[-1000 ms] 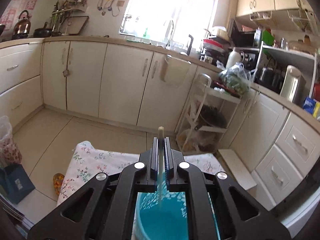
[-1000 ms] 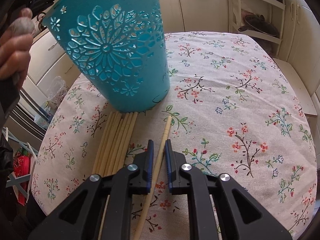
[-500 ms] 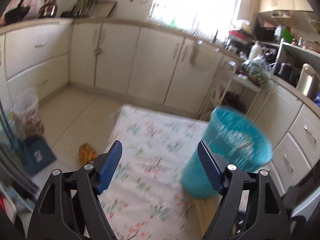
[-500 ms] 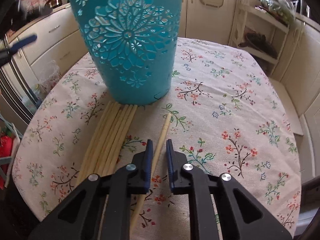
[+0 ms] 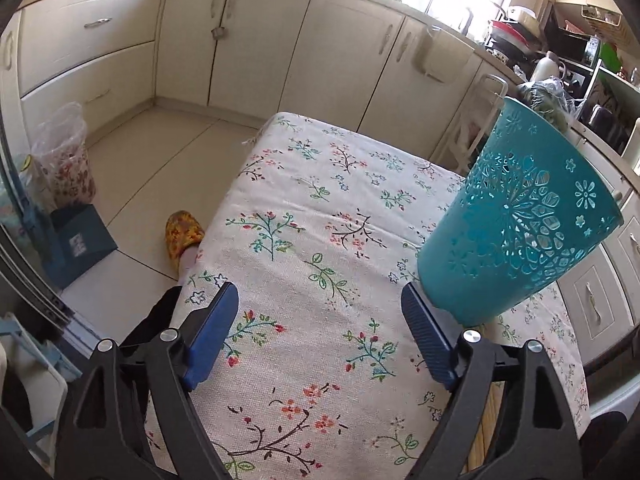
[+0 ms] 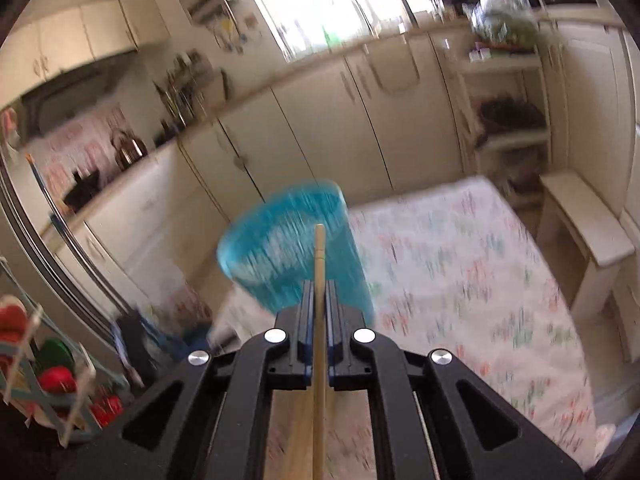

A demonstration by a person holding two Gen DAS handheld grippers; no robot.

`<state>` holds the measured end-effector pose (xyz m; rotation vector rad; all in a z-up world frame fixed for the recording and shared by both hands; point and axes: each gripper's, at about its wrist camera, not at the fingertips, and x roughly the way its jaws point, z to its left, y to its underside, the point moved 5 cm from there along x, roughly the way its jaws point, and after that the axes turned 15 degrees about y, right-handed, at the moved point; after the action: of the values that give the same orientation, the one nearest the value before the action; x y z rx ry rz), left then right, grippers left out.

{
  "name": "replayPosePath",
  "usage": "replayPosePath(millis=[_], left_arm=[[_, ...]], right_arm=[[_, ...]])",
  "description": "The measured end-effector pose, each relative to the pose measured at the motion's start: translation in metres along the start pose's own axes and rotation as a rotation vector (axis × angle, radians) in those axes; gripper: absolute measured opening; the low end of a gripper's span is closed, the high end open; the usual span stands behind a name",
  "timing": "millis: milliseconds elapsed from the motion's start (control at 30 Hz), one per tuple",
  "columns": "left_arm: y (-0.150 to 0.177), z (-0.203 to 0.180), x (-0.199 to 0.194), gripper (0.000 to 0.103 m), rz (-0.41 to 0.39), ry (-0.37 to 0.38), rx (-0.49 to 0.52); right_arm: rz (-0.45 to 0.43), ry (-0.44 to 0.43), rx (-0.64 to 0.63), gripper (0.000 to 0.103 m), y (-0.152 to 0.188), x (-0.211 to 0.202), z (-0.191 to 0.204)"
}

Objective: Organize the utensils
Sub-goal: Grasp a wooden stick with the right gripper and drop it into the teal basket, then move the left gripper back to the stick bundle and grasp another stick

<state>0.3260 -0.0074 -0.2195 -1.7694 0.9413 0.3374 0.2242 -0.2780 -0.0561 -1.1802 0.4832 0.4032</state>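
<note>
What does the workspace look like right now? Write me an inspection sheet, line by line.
Surface: table under a floral cloth.
Job's things: teal holder standing on the cloth; one chopstick clamped and pointing toward the holder; a row of chopsticks on the cloth behind the left gripper's finger.
Clutter: nothing seen on the cloth.
Grippers: left gripper open, holding nothing; right gripper shut on the chopstick.
Cables: nothing seen.
Surroundings: cream cabinets, slippered foot and a bin on the floor.
</note>
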Motion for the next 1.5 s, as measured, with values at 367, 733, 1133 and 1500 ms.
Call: replayPosePath(millis=[367, 733, 1133, 1500], left_arm=[[0.001, -0.004, 0.004, 0.08, 0.006, 0.005, 0.015], [0.001, -0.001, 0.006, 0.08, 0.011, 0.018, 0.001], [0.003, 0.002, 0.008, 0.08, 0.02, 0.015, -0.016], [0.005, 0.004, 0.009, 0.08, 0.034, -0.001, -0.017]], right_arm=[[-0.29, -0.015, 0.055, 0.006, -0.105, 0.062, 0.062], [-0.149, 0.077, -0.018, 0.007, -0.065, 0.097, 0.059], [-0.154, 0.092, 0.011, 0.024, -0.017, 0.023, 0.011], [0.305, 0.156, -0.221, 0.013, 0.13, 0.088, 0.015]])
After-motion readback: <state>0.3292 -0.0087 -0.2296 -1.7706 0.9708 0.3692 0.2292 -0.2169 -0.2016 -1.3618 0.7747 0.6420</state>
